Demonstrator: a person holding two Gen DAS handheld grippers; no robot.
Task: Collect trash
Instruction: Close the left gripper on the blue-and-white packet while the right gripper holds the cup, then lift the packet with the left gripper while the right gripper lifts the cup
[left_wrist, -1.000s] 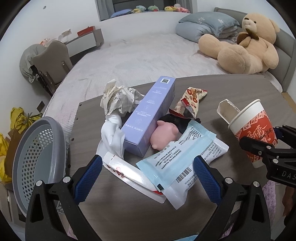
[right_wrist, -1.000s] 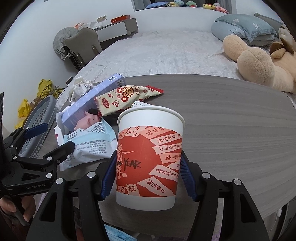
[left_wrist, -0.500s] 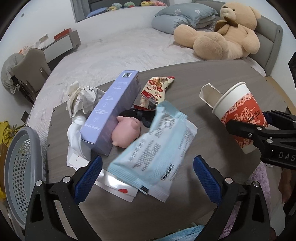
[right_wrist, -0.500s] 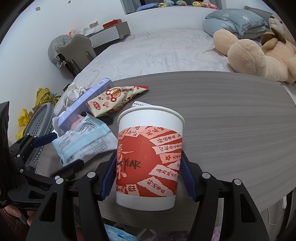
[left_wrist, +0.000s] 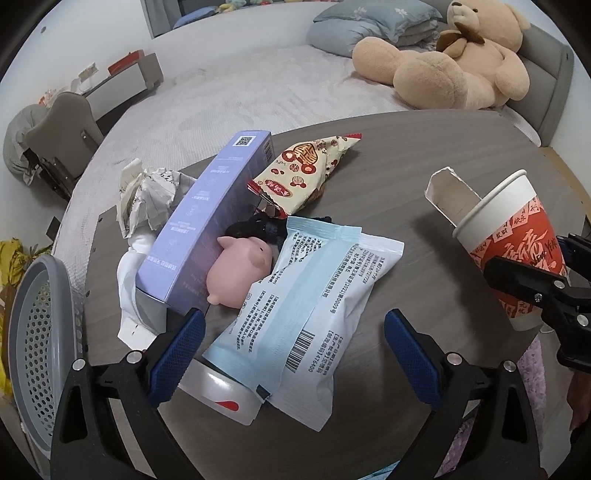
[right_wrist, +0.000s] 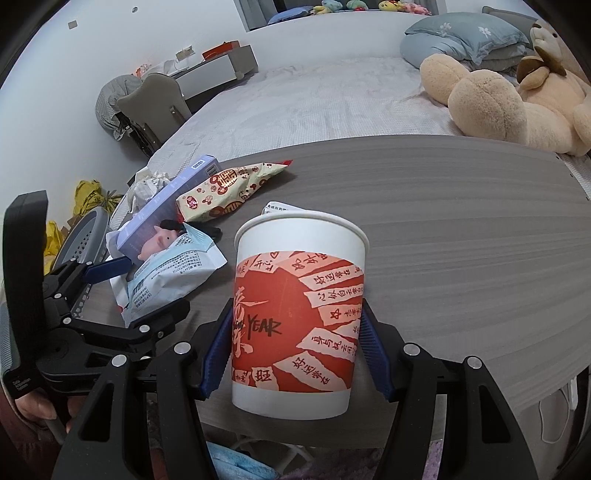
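Note:
My right gripper is shut on a red and white paper cup and holds it upright over the table's near edge; the cup also shows in the left wrist view. My left gripper is open, its fingers on either side of a blue and white plastic packet that lies on the table. Behind the packet are a pink pig toy, a purple box, a red-patterned snack bag, crumpled paper and a white tube.
A grey perforated basket stands off the table's left edge. A small open white carton lies behind the cup. The grey wood table stretches to the right. A bed with a teddy bear lies beyond.
My left gripper has moved forward over the packet, which now lies between its fingers and has shifted and turned. The right gripper still holds the cup in the same place.

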